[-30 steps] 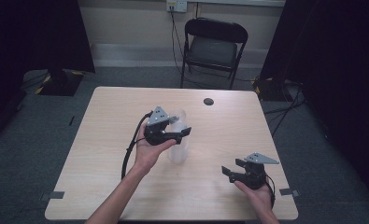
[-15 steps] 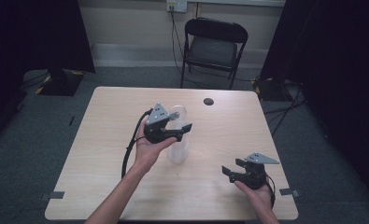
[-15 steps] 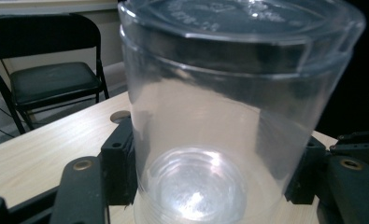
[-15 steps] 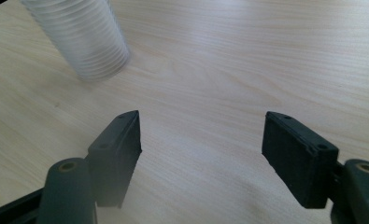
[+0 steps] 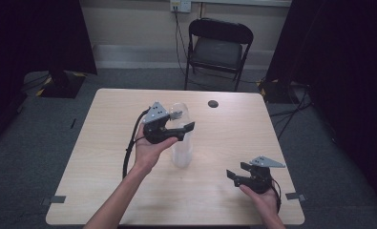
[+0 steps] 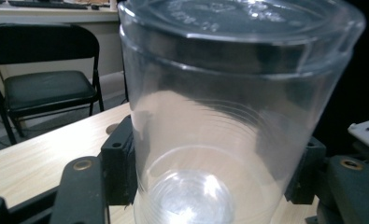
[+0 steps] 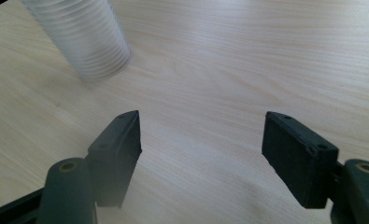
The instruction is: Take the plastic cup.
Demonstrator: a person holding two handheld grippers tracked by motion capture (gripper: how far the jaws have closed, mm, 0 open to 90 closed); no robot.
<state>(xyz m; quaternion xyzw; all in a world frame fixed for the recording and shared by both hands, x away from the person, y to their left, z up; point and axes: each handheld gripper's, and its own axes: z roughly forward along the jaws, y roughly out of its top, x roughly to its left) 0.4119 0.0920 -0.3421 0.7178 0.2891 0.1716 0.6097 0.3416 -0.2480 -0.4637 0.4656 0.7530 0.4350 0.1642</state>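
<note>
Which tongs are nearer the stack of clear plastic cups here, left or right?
Left. The left tongs have their pads against both sides of the cup stack near its top. The right tongs sit open low over the table, well apart toward its near right corner.

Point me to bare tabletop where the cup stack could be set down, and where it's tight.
Bare wood: the left side of the table, the far right corner beyond the small dark disc, and the near strip between both forearms. Tight: mid-table, where the left gripper clamps the cup stack, and the near right by the open right gripper.
</note>
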